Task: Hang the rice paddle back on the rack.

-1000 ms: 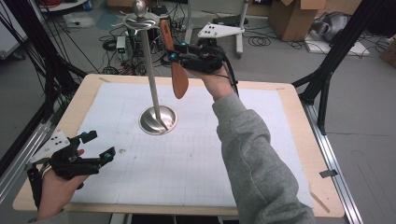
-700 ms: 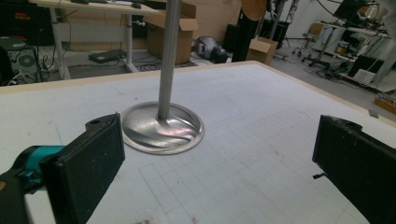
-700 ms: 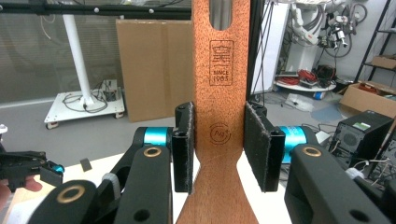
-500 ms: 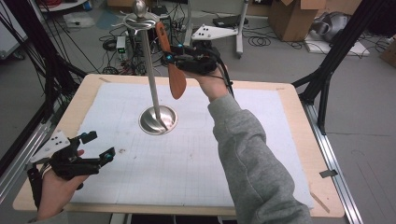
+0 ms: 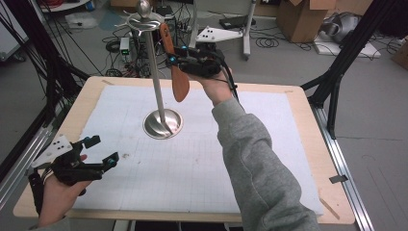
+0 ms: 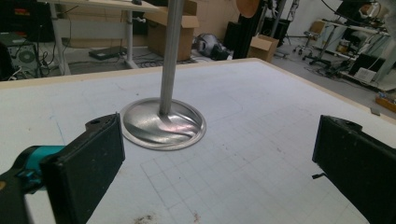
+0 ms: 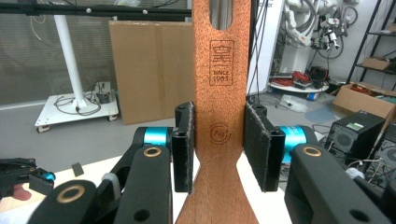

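cardboard boxes, floor cables

even, bright overhead light; soft shadows on the tabletop; mild glare on the stand base; near jaws perhaps slightly blurred.

The right gripper is gripping a wooden spatula beside the metal stand at the table's far side; the left gripper is hovering open near-left.
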{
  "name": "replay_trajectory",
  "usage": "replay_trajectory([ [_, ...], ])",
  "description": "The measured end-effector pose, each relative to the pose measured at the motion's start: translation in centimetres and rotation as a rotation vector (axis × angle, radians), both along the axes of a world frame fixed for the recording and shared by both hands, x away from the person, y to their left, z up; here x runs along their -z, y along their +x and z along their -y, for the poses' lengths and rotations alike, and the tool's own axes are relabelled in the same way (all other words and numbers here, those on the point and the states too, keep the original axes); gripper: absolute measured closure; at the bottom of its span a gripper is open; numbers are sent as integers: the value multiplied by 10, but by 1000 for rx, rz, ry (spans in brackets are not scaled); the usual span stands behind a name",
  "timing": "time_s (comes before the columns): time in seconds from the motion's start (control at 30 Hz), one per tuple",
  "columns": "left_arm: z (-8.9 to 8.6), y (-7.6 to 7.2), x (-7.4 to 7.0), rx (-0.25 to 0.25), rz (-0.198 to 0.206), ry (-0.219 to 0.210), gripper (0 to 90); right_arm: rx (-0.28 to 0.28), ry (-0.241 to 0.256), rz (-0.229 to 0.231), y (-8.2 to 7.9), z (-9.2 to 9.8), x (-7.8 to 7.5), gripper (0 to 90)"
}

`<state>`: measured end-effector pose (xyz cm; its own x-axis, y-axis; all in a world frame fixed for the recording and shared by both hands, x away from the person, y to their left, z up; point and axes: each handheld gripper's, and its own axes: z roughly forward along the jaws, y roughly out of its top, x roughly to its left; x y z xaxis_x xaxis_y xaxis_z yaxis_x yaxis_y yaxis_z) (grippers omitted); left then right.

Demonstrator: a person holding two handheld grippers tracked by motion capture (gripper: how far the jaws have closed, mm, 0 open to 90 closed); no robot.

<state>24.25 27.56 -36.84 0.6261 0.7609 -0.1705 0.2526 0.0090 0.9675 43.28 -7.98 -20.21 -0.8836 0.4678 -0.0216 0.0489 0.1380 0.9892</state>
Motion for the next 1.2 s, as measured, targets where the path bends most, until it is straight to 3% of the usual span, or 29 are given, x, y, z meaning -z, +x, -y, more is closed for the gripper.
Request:
replay_trajectory([
  [0.33, 0, 1, 1, -1, -5, -2, 28, -12, 32, -20, 4, -6, 4, 654],
  [0.7, -1, -1, 1, -4, -5, -4, 28, -6, 26, -14, 4, -9, 5, 639],
  [0.83, -1, -1, 1, -6, -4, -6, 28, -1, 14, -34, 3, -8, 4, 518],
  [0.97, -1, -1, 0, -7, 0, -8, 28, -1, 7, -25, -1, -6, 5, 436],
  [1.2, 0, 1, -2, -8, 9, -14, 28, 25, 21, -59, -3, 4, 14, 180],
])
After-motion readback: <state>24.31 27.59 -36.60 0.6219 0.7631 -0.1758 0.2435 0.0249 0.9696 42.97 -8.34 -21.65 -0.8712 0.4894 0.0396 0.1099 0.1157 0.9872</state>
